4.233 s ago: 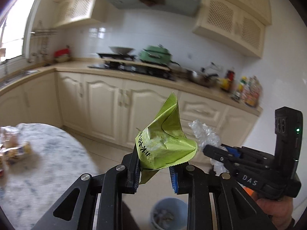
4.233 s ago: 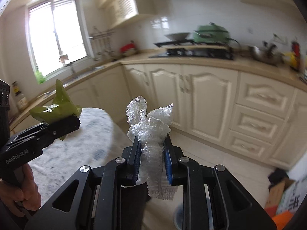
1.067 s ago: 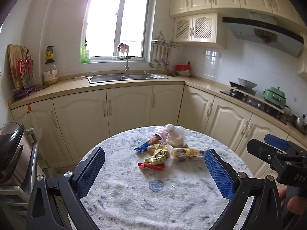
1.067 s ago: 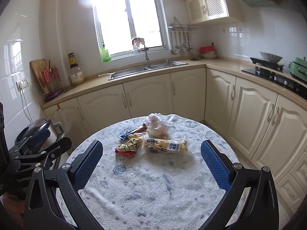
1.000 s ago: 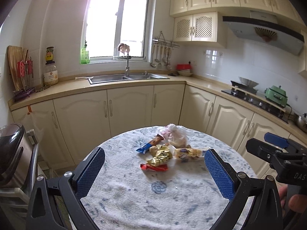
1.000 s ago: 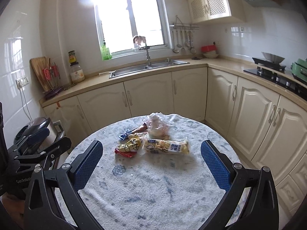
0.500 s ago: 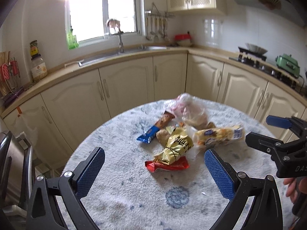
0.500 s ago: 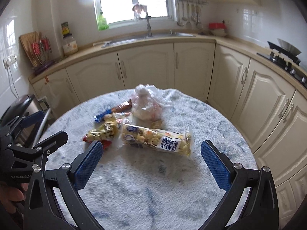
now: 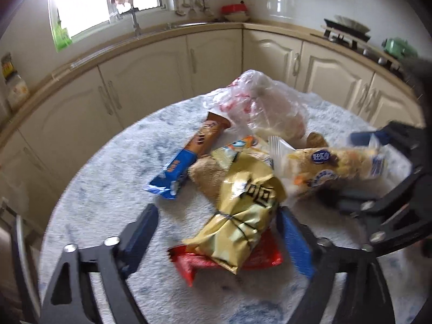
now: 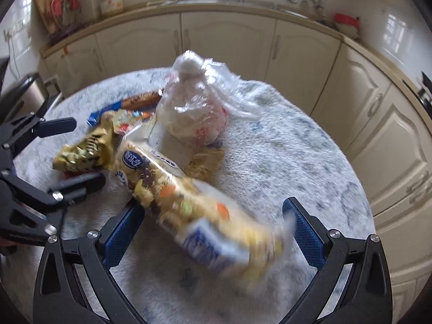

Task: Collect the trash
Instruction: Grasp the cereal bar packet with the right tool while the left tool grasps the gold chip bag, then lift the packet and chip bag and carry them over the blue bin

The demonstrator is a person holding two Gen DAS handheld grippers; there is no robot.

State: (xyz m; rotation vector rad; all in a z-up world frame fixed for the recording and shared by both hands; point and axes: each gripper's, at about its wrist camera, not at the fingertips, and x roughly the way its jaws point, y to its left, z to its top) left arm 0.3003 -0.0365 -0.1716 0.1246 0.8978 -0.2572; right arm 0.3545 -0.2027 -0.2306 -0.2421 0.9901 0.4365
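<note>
Both claws spread wide, left claw (image 9: 216, 232) around gold wrapper (image 9: 243, 216), right claw (image 10: 213, 226) around snack bag (image 10: 189, 205)

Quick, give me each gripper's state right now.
Left gripper: open, empty, jaws on either side of the crumpled gold foil snack bag.
Right gripper: open, empty, jaws on either side of the long clear snack-mix packet.

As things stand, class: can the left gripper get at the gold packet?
Probably yes. The left gripper is open, its fingers either side of the gold packet, which lies on top of the pile with nothing covering it.
</note>
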